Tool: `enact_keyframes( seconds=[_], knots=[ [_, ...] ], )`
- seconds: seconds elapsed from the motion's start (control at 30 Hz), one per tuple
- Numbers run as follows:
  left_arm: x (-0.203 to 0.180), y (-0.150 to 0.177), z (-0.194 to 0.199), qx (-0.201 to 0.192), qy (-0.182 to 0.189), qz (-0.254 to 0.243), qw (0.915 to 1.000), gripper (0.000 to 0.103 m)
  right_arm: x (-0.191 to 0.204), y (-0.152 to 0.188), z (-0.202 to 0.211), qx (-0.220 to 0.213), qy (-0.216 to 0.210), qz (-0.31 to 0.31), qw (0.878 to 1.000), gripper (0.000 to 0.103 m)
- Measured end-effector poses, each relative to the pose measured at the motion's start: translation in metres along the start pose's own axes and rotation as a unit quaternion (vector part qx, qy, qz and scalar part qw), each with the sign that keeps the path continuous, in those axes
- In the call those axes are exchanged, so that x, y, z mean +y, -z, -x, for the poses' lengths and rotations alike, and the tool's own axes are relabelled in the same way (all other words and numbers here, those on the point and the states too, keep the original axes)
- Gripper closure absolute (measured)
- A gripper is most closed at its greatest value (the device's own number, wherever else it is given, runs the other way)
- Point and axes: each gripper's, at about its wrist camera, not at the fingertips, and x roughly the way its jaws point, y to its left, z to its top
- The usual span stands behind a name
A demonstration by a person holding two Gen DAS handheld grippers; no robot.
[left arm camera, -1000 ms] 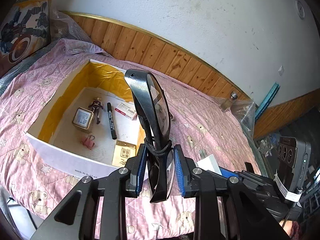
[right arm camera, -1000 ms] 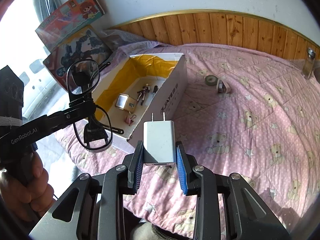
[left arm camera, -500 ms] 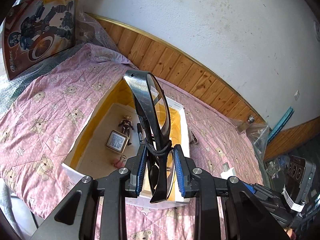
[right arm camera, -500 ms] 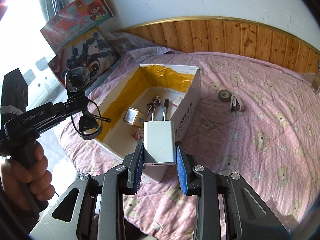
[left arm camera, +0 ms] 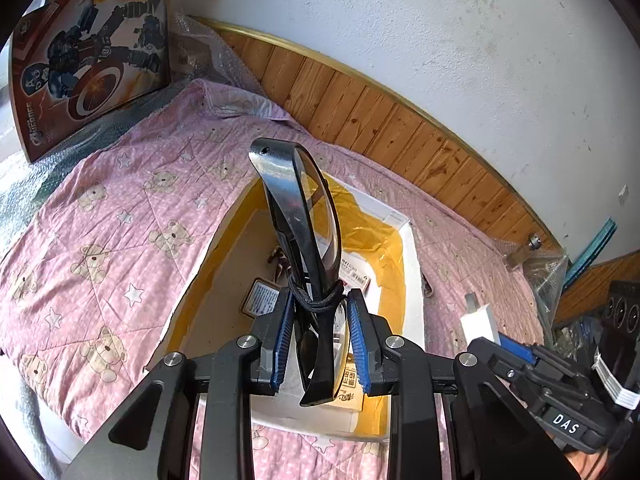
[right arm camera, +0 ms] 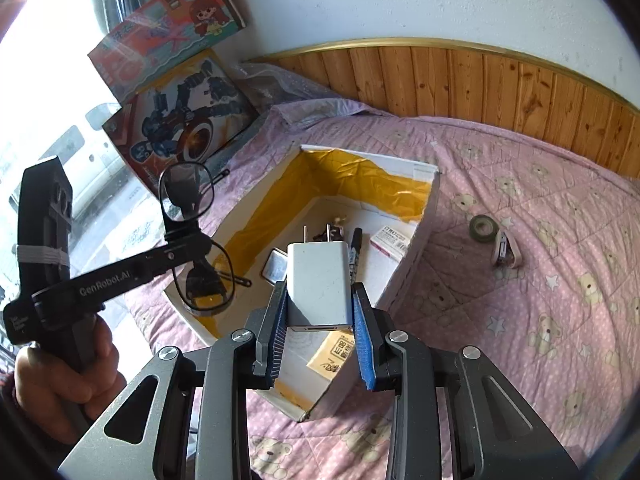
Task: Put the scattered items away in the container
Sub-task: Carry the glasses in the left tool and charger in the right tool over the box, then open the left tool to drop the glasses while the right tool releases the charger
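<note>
We've got the left gripper (left arm camera: 318,334) clamped on folded eyeglasses (left arm camera: 310,240), long axis upright, box (left arm camera: 412,264) straight below; right gripper (right arm camera: 320,318) grips the white charger (right arm camera: 319,284), prongs fwd, also over box, so either can drop first

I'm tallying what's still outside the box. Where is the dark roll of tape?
In the right wrist view, the dark roll of tape lies on the pink quilt, right of the white cardboard box, beside a small pink stapler-like item.
</note>
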Motion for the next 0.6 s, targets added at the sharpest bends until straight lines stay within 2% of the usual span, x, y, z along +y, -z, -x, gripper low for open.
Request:
enact_keyframes(
  seconds=[0.17, 0.4, 0.6],
  knots=[
    [0.004, 0.002, -0.015, 0.016, -0.028, -0.008, 0.9994, 0.075, -0.005, -0.014, -0.015, 0.006, -0.003, 0.003, 1.0, 0.071],
    [0.006, 0.0, -0.029, 0.035, -0.077, -0.072, 0.9938, 0.075, -0.02, -0.026, -0.039, 0.022, 0.001, 0.004, 1.0, 0.071],
    [0.01, 0.007, -0.04, 0.055, -0.086, -0.098, 0.9899, 0.075, -0.03, -0.036, -0.059, 0.038, 0.006, 0.009, 0.999, 0.071]
  ],
)
